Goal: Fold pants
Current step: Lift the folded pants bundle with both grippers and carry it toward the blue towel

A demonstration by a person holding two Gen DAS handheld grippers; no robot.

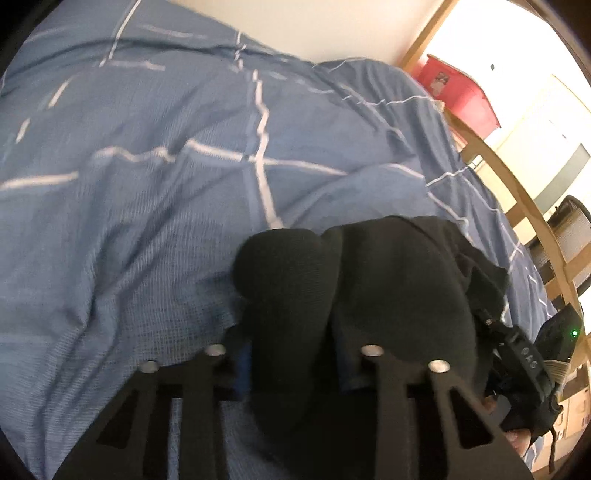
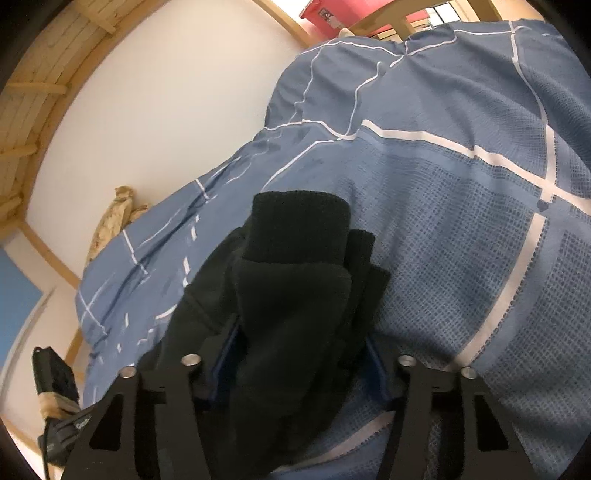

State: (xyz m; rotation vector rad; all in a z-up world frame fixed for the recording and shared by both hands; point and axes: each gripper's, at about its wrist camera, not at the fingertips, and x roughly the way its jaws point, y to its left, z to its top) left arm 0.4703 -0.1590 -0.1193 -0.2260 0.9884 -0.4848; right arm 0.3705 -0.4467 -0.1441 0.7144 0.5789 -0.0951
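Pants [image 2: 295, 295] clamped in both grippers, L [image 1: 291, 354] & R [image 2: 299, 354], above duvet [image 1: 147, 221].

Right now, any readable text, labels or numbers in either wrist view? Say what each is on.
"Ca...": white letters, cut off, on the black device at the lower left of the right wrist view.
Pale digits on the black strap, left wrist view: too blurred to read.
Label on the red bin: too small to read.
Pants, duvet: no text.

bright, overexposed window [image 1: 524, 74] | left view motion-blurred | fisheye edges vignetted
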